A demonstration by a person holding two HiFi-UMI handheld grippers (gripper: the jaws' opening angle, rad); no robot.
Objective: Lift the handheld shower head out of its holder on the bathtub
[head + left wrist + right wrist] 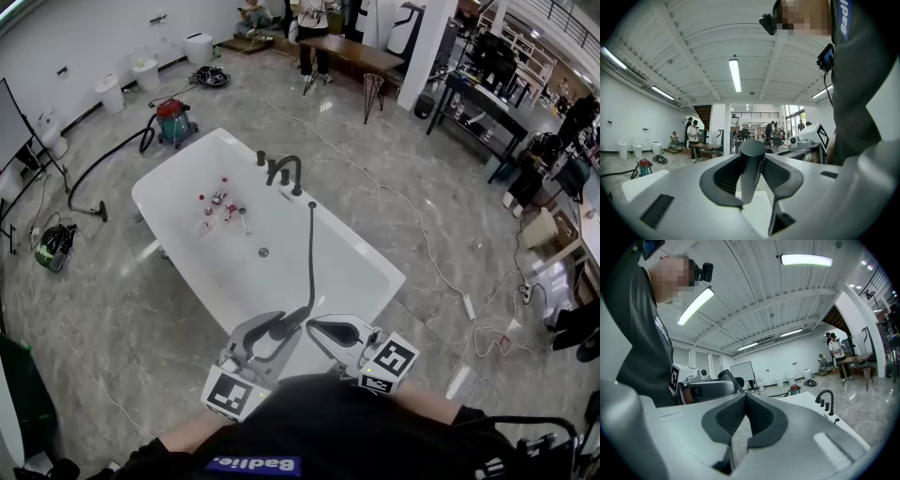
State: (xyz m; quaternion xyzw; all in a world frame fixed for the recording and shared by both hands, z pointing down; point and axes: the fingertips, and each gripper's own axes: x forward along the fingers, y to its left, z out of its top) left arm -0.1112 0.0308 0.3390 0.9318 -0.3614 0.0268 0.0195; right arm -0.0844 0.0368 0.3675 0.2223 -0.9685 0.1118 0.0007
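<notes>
At the bathtub's (169,183) near end, our left gripper (272,337) clamps the shower head (752,157) by its handle, the sensible hold. It looks light, rigid and slippery, its hose (311,253) tugging. Our right gripper (745,420) is closed on nothing.

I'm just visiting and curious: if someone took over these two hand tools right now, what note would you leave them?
Left tool: shut on the shower head, held level at the near end of the bathtub.
Right tool: shut, empty, beside it.
Hose runs from the tub rim near the faucet to the head.
Done: head looks lifted clear; its holder I cannot make out.
Left: likely just keeping hold.
</notes>
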